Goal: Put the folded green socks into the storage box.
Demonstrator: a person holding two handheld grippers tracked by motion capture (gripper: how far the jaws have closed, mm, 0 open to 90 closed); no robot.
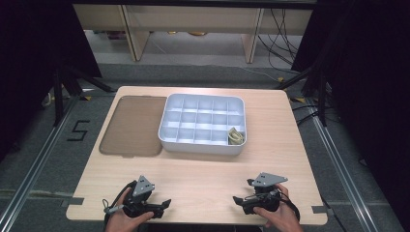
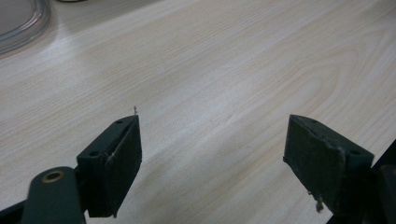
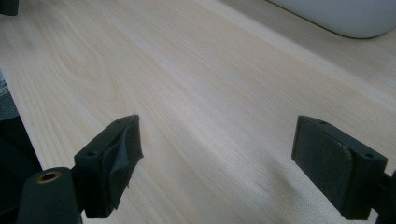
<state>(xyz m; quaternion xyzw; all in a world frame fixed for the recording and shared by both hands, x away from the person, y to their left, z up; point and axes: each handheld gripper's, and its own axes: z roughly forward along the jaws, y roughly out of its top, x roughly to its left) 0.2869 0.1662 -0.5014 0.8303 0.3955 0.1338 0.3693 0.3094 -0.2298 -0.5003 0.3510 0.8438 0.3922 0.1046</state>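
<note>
A white compartment tray [image 1: 202, 145] sits at the middle of the light wooden table [image 1: 203, 174], and a small beige item [image 1: 235, 136] lies in its near right cell. A translucent brown lid [image 1: 130, 125] lies flat to the tray's left. My left gripper [image 1: 162, 207] rests near the table's front edge at the left, held in a hand, jaws open over bare wood [image 2: 212, 126]. My right gripper [image 1: 240, 201] rests at the front right, also open with nothing between its jaws [image 3: 217, 140].
The lid's rounded corner [image 2: 23, 23] shows at the far left of the left gripper view. The tray's white wall [image 3: 341, 16] shows at the top right of the right gripper view. Dark stands and cables lie on the floor around the table.
</note>
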